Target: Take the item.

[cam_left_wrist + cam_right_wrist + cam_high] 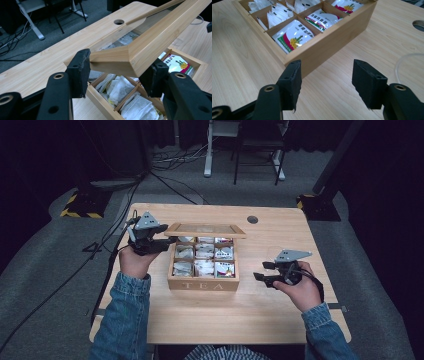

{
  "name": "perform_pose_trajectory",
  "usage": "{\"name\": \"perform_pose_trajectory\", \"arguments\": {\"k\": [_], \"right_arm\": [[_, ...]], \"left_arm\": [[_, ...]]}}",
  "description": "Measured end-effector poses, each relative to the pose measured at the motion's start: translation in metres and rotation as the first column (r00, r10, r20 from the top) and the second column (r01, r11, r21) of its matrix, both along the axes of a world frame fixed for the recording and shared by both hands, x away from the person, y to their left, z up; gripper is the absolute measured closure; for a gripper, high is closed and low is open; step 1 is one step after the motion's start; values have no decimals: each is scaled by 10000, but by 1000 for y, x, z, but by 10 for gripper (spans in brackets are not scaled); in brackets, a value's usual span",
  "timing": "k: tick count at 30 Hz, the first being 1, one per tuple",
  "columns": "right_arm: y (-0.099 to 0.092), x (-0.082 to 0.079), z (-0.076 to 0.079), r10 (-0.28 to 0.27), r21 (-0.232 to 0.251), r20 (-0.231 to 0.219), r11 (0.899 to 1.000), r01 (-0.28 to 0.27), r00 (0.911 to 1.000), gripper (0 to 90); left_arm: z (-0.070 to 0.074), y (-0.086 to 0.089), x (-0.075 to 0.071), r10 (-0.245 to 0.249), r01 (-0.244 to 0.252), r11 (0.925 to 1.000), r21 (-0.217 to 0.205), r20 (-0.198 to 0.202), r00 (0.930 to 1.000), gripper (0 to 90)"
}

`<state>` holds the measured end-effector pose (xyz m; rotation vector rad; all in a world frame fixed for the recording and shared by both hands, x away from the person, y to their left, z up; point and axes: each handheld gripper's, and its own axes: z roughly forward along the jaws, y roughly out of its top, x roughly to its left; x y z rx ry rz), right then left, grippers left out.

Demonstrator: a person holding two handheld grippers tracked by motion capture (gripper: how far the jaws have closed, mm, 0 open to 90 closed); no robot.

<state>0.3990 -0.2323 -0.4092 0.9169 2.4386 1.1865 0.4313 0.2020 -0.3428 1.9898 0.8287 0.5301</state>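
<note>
A wooden box marked TEA (202, 284) stands mid-table, its compartments holding several tea bags (205, 260). Its glass-paned lid (205, 229) is raised over the back row. My left gripper (167, 244) is at the lid's left end, shut on the lid's wooden corner (150, 42), with both pads (81, 72) against the frame. To the right of the box, my right gripper (260, 271) hovers above the table and points at the box. Its jaws stand open with nothing between them (325, 80), facing the box's near corner (329, 42) and a bright tea packet (294, 35).
A round cable hole (252, 219) sits in the light wooden table (250, 320) behind the box. A faint clear round rim (409, 65) lies on the table right of my right gripper. Cables and furniture legs (207, 150) are on the floor beyond the far edge.
</note>
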Motion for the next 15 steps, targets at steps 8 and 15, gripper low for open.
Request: {"name": "perform_pose_trajectory", "arguments": {"k": [8,15], "right_arm": [[29,8,7,167,242,11,9996,-168,9999,418],[54,11,12,573,427,161,9974,-579,9982,430]], "left_arm": [[-1,0,-1,-4,4,10000,59,-28,10000,463],[-1,0,-1,-25,25,10000,13,-37,10000,463]]}}
